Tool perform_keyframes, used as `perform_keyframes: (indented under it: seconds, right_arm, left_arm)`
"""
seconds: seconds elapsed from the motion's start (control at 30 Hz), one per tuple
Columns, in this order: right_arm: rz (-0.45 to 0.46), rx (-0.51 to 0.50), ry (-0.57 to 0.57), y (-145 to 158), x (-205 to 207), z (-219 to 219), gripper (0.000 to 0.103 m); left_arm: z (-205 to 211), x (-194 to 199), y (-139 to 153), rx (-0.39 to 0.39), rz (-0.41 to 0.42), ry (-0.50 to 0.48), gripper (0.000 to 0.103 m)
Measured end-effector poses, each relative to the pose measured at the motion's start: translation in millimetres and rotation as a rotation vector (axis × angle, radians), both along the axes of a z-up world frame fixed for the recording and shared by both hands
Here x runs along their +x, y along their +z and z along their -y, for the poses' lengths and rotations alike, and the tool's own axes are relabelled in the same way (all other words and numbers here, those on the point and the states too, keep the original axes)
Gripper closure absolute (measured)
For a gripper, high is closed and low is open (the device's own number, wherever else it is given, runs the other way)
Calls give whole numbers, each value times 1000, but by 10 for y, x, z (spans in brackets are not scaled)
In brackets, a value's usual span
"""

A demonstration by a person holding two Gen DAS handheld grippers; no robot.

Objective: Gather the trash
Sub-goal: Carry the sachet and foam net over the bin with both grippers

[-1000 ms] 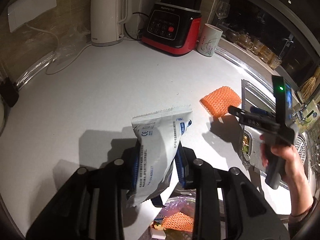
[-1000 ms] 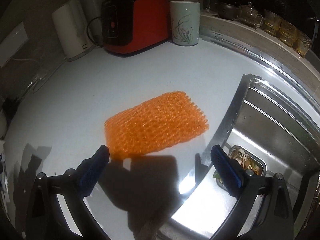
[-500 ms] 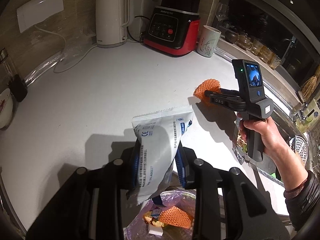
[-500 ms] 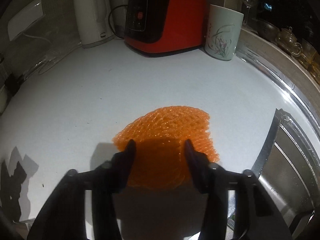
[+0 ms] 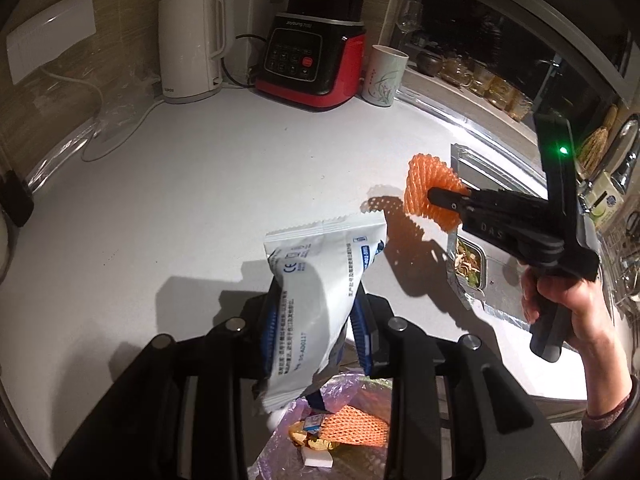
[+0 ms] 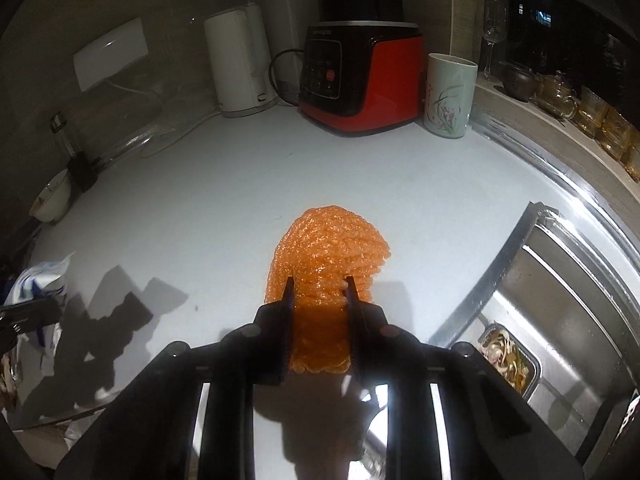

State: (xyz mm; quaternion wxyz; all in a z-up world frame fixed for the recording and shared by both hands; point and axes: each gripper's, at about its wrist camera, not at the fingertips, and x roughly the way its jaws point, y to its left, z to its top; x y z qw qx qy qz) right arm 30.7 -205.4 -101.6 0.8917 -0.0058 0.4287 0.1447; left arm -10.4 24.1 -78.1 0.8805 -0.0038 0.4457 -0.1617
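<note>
My left gripper [image 5: 316, 316] is shut on a white printed plastic wrapper [image 5: 316, 280] and holds it above the front edge of the white counter [image 5: 180, 200], over a purple trash bag [image 5: 360, 452] with orange foam net and scraps inside. My right gripper [image 6: 319, 286] is shut on an orange foam net [image 6: 328, 248], lifted off the counter [image 6: 200, 200]. In the left wrist view the right gripper [image 5: 436, 196] holds that net [image 5: 428, 184] in the air near the sink. The wrapper shows at the far left of the right wrist view [image 6: 36, 280].
A white kettle [image 5: 190, 44], a red and black blender [image 5: 312, 64] and a patterned cup [image 5: 384, 76] stand at the back of the counter. A steel sink [image 6: 560, 292] with a food-scrap strainer [image 6: 508, 360] lies on the right. A small bowl [image 6: 50, 200] sits at the left.
My right gripper closed on the orange foam net and lifted it off the counter. My left gripper kept hold of the wrapper and drew back over the trash bag.
</note>
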Motion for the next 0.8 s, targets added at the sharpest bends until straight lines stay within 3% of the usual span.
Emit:
perform_keyframes:
  seconds: [0.4, 0.6, 0.8]
  right_arm:
    - [-63, 21, -129, 45, -1506, -404, 79]
    - [-93, 44, -139, -30, -1970, -517, 79]
    - [-106, 46, -91, -48, -2370, -561, 79]
  left_arm:
    - [87, -367, -99, 0, -5, -247, 73]
    - [108, -695, -185, 22, -7, -270, 73]
    - [111, -1088, -334, 37, -25, -228, 73]
